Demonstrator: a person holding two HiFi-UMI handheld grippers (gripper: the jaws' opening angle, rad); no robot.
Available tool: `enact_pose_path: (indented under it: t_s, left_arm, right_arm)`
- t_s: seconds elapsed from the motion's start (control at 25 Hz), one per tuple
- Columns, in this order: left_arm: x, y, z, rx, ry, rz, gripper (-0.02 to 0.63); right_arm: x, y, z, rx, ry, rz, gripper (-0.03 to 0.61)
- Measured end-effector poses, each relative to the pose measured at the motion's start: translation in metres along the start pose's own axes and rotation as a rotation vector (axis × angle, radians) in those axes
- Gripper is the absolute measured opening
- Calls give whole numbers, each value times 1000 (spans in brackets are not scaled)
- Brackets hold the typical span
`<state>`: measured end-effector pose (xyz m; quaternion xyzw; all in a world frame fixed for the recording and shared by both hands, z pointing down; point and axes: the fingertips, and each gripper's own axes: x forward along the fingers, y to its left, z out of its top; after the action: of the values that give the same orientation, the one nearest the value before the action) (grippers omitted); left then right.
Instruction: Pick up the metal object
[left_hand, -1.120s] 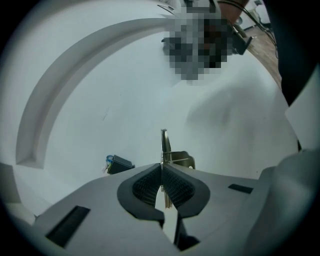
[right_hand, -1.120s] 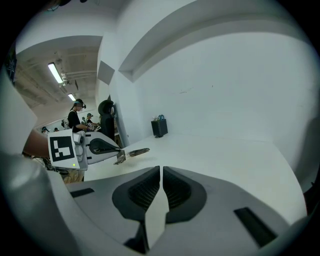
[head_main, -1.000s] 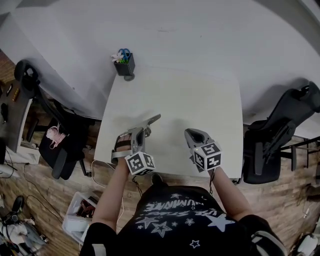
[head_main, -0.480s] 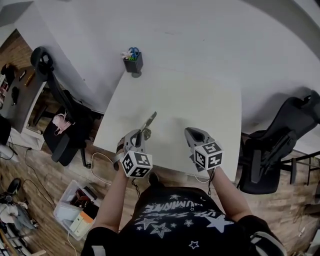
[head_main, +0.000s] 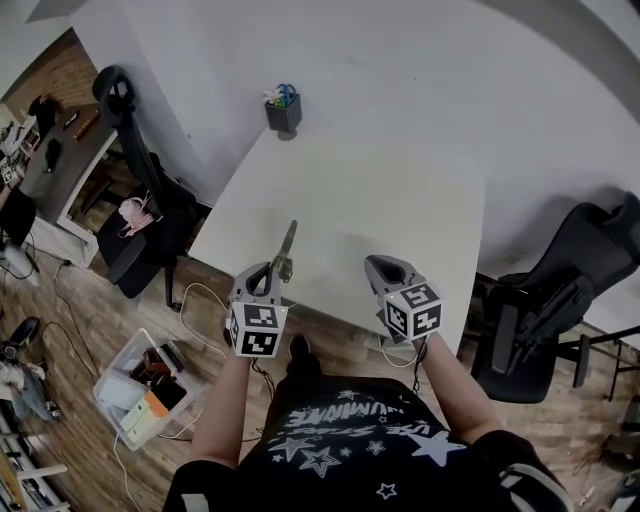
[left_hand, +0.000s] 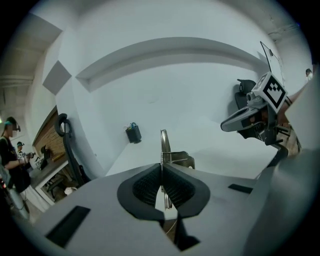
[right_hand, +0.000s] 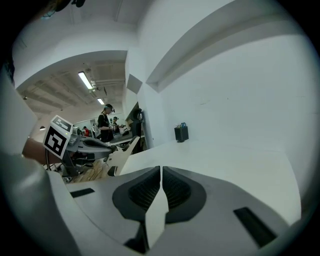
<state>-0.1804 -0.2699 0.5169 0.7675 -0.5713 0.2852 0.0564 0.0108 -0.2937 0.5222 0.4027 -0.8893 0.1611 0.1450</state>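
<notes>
The metal object (head_main: 287, 245) is a thin flat metal piece held edge-on, off the white table (head_main: 400, 190). My left gripper (head_main: 273, 272) is shut on its near end, over the table's front left edge. In the left gripper view the metal object (left_hand: 164, 144) sticks up and forward from between the pads of my left gripper (left_hand: 161, 169). My right gripper (head_main: 374, 266) hovers over the table's front edge, shut and empty; in its own view the right gripper (right_hand: 160, 171) shows nothing between the pads.
A dark pen holder (head_main: 283, 110) stands at the table's far left corner. Black office chairs stand to the left (head_main: 140, 190) and right (head_main: 565, 290). A plastic box (head_main: 140, 385) of items sits on the wooden floor at the left.
The left gripper has drawn back and to the left with the metal object, which now points straighter away instead of slanting right. The right gripper has barely moved.
</notes>
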Motion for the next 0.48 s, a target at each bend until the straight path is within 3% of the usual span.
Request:
enact_pose_path:
  t_s: [0.48]
  left_arm:
    - [-102,-60,-56,-208,30,81,25]
  right_arm:
    - [-80,50,-46,-58,23,119,49]
